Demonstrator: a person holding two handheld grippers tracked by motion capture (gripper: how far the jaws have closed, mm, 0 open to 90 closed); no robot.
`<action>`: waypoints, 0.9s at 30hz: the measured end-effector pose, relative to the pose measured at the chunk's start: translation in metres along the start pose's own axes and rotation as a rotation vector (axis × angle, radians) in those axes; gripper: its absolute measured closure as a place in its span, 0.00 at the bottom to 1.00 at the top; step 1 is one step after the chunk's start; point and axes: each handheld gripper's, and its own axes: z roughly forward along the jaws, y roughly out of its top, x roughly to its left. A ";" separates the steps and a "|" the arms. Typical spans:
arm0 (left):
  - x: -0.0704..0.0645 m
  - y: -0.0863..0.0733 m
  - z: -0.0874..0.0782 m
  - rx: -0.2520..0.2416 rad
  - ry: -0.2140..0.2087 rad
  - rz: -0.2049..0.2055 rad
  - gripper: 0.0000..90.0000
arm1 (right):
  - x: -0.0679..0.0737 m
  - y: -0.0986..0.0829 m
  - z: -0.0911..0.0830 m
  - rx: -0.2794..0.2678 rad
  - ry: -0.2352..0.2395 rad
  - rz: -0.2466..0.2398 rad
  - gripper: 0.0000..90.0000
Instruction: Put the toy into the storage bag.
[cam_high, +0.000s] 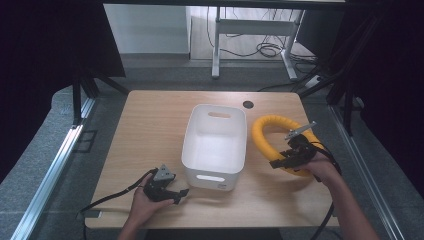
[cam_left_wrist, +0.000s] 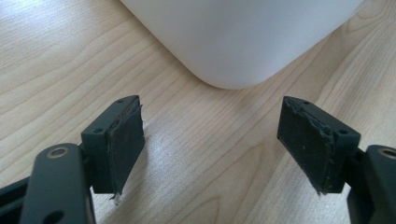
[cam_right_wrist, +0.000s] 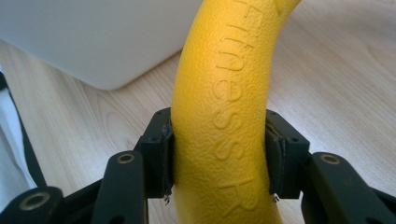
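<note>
My right gripper (cam_right_wrist: 218, 154) has its two pads (cam_right_wrist: 167, 156) pressed against either side of the yellow ring (cam_right_wrist: 224, 116), so the jaws are clamped on its thick, pebbled tube. In the right gripper view I can read raised lettering running along the tube between the pads. From above, the right gripper (cam_high: 291, 156) sits on the near arc of the yellow ring (cam_high: 265, 126), which lies flat on the wooden table (cam_high: 150, 125), just to the right of the white bin (cam_high: 216, 145). I cannot tell whether ring and bin touch. My right hand (cam_high: 322, 167) holds the gripper from the near right, its cable trailing back over the wrist.

My left gripper (cam_left_wrist: 212, 144) stands with its pads (cam_left_wrist: 125, 144) wide apart and nothing between them but bare table wood. A rounded corner of the white bin (cam_left_wrist: 243, 42) is just ahead of the jaws, not touching them. In the high view the left gripper (cam_high: 167, 187) rests low over the table by the bin's near left corner, with my left hand (cam_high: 145, 202) behind it and its black cable running off to the left edge.

The bin stands upright in the middle of the table, open at the top, with slot handles on its near and far walls.
</note>
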 end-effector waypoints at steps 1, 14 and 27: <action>0.000 0.000 0.000 0.000 0.000 0.000 0.26 | -0.001 0.000 -0.002 -0.016 0.004 0.001 0.57; 0.000 0.000 0.001 0.002 -0.007 -0.002 0.26 | -0.009 0.002 -0.018 -0.151 0.029 0.055 0.57; -0.001 -0.001 0.004 0.004 -0.021 -0.010 0.26 | -0.017 0.002 -0.037 -0.260 0.045 0.110 0.57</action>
